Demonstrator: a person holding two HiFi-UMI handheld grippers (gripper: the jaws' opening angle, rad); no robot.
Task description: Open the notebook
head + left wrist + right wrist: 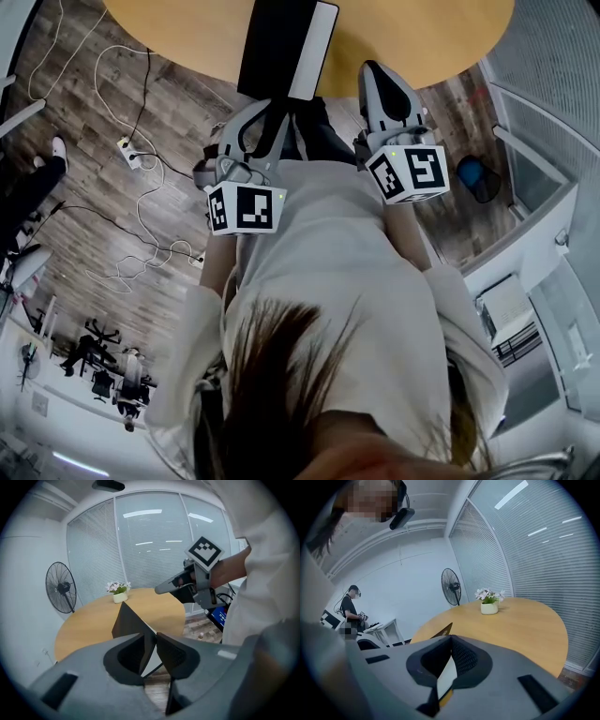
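Fig.: notebook (281, 47) lay at bench (441, 37) edge | left tool (151, 644) nipped nearly closed on its raised black cover (127, 623); right tool (449, 658) clamped on a pale sheet (446, 677) | I judged: pulling apart could tear the sheet, or shallow grips could slip, dropping the notebook.

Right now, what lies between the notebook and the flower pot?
Only bare round wooden tabletop, from the black-covered notebook to the white flower pot; the right gripper view shows it.
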